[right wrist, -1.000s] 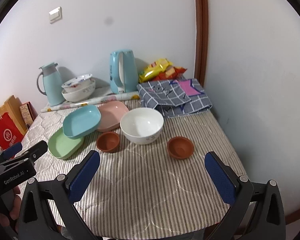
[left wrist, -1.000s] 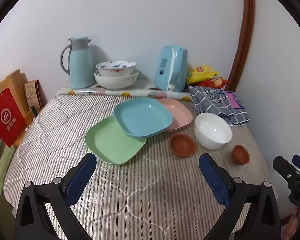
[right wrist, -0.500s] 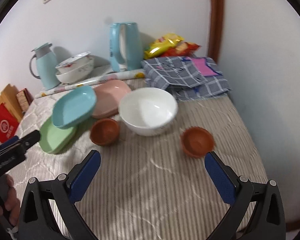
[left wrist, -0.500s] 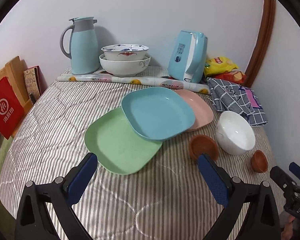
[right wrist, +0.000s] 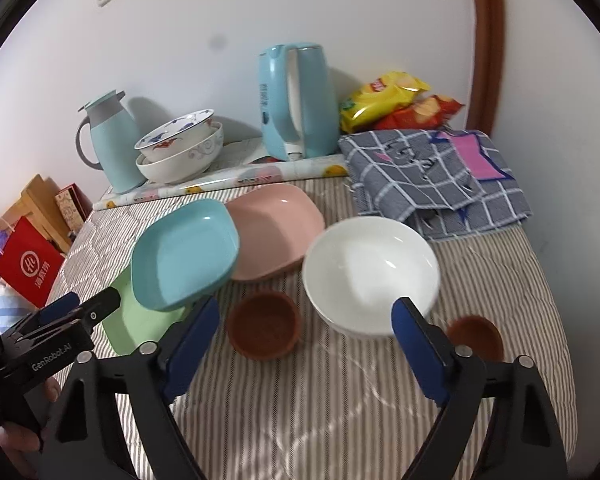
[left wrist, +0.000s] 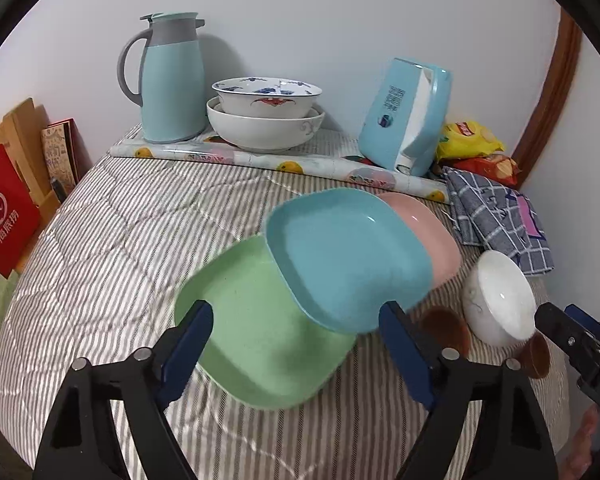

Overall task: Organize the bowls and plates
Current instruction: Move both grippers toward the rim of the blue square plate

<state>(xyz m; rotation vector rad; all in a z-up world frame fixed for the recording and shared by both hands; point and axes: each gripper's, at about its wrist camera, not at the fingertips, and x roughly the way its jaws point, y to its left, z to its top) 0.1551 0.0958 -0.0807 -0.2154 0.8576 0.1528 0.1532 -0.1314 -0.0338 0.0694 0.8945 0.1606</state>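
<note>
A blue plate (left wrist: 348,256) lies over a green plate (left wrist: 260,340) and a pink plate (left wrist: 424,224) on the striped table. A white bowl (right wrist: 370,272) and two small brown bowls (right wrist: 265,330) (right wrist: 476,336) sit to their right. My left gripper (left wrist: 296,344) is open and empty, its fingers over the near edges of the green and blue plates. My right gripper (right wrist: 306,344) is open and empty, its fingers either side of the nearer brown bowl and in front of the white bowl. The left gripper also shows in the right wrist view (right wrist: 80,312).
Two stacked patterned bowls (left wrist: 266,116), a teal jug (left wrist: 172,80) and a blue kettle (left wrist: 404,116) stand along the back wall. A checked cloth (right wrist: 432,180) and snack bags (right wrist: 396,100) lie at the back right. A red bag (left wrist: 4,216) stands left of the table.
Both grippers have moved forward toward the dishes. The left one now reaches the green and blue plates; the right one has closed in on the brown and white bowls.
</note>
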